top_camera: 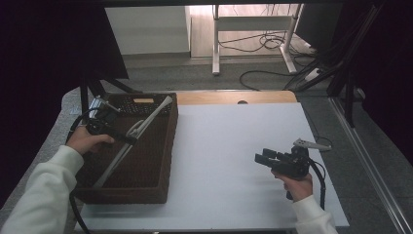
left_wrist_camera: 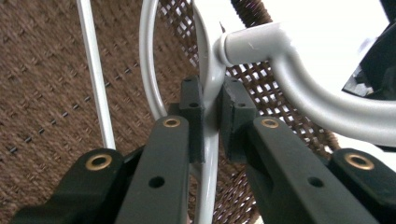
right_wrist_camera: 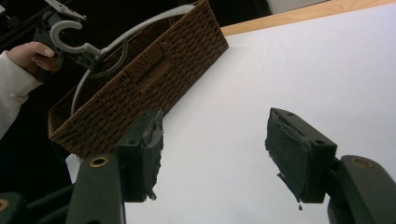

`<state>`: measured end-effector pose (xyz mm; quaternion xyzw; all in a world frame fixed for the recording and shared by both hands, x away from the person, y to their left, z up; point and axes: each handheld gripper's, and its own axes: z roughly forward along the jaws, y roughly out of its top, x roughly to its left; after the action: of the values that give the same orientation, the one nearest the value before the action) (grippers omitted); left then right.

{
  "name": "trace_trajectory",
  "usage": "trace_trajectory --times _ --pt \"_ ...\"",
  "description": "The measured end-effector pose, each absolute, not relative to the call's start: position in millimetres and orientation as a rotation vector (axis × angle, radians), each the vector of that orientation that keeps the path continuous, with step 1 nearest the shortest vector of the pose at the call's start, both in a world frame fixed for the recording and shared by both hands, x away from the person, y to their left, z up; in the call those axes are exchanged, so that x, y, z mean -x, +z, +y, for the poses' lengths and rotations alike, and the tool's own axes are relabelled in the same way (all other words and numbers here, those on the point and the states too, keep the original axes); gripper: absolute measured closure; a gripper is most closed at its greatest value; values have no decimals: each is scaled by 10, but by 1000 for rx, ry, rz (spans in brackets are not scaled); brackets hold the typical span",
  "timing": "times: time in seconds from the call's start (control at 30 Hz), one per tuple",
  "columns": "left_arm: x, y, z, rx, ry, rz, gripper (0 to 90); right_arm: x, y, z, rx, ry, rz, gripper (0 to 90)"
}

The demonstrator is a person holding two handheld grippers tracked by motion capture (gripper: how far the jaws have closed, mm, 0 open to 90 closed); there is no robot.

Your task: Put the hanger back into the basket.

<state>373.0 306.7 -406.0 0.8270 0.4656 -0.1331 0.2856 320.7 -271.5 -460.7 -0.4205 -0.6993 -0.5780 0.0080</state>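
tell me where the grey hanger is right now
In the high view the grey hanger lies slantwise across the brown wicker basket at the table's left, its hook end clamped in the left gripper.

High overhead view; two close tool cameras, sharing wicker basket (top_camera: 146, 161).

Setting: a lab or test room fitted out for recording, not a home. Evidence: a plain white table (top_camera: 234, 161) with a bare wooden edge strip (top_camera: 234, 97), standing on grey carpet (top_camera: 195, 75); black curtains (top_camera: 53, 48) hung at both sides; a white metal desk frame (top_camera: 253, 29) behind; loose cables (top_camera: 265, 44) and a power strip (top_camera: 311, 74) lying on the floor; a dark stand (top_camera: 104, 87) beside the table. One brown wicker basket (top_camera: 141, 161) on the table.
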Motion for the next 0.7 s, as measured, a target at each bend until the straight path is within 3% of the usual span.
trace_trajectory --times 0.37,0.7 --pt "-3776 -4313 3022 -2264 -352 1308 795 -3211 -4616 -2712 1315 -1802 -2189 370" --pt "-3792 -4440 2967 -2283 -333 1346 726 -3209 -4614 -2732 1318 -1807 -2183 370"
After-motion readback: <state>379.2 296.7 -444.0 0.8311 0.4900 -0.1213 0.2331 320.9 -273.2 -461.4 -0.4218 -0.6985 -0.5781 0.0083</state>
